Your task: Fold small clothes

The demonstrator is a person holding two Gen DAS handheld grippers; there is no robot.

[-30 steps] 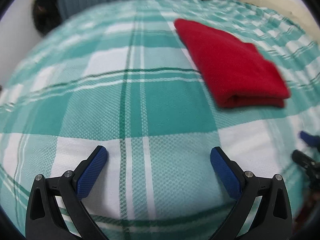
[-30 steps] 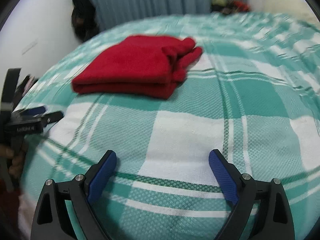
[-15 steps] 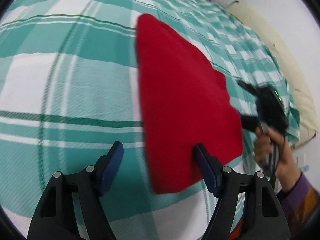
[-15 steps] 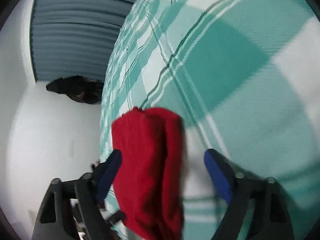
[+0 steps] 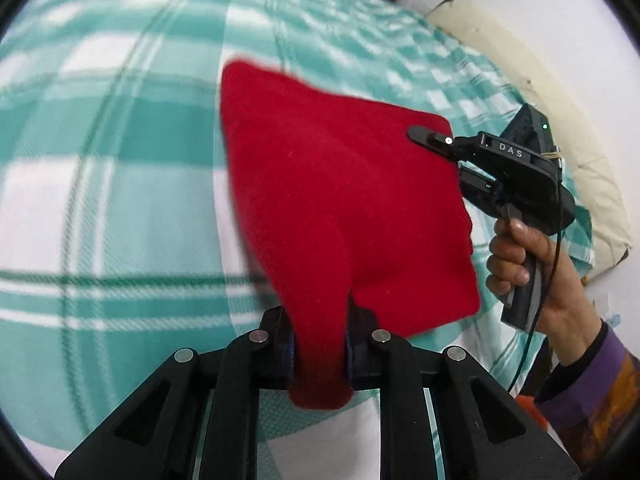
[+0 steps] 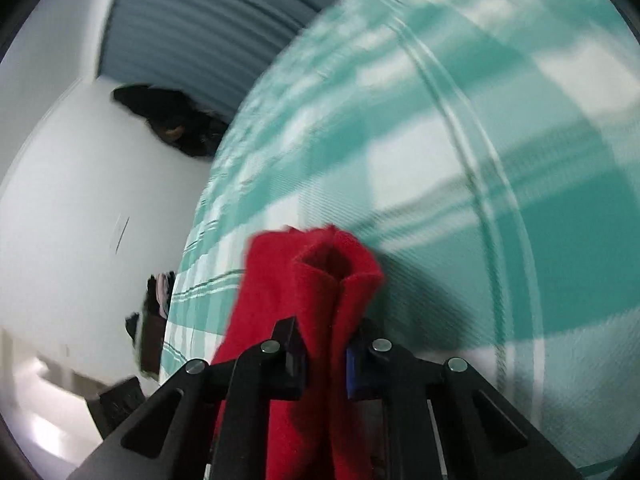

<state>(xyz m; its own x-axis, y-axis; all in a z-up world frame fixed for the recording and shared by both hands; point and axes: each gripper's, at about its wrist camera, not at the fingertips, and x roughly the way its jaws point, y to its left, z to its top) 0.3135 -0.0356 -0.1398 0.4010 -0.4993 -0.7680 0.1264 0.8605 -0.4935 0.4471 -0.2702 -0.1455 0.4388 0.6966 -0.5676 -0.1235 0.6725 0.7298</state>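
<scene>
My left gripper (image 5: 319,354) is closing, its jaws pinching a bunched edge of the folded red fleece cloth (image 5: 344,208). My right gripper (image 6: 326,354) is closing on the opposite edge. The cloth hangs between them above the teal-and-white checked bedspread (image 5: 120,184).

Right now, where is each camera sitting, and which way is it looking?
Left wrist: on the left hand-held gripper, looking down along it at the red cloth on the checked bedspread; its jaws are closing on the cloth; the right hand-held gripper and hand show.
Right wrist: on the right hand-held gripper, jaws closing on the red cloth, facing bedspread and wall.
Shared: cloth and bedspread.
</scene>
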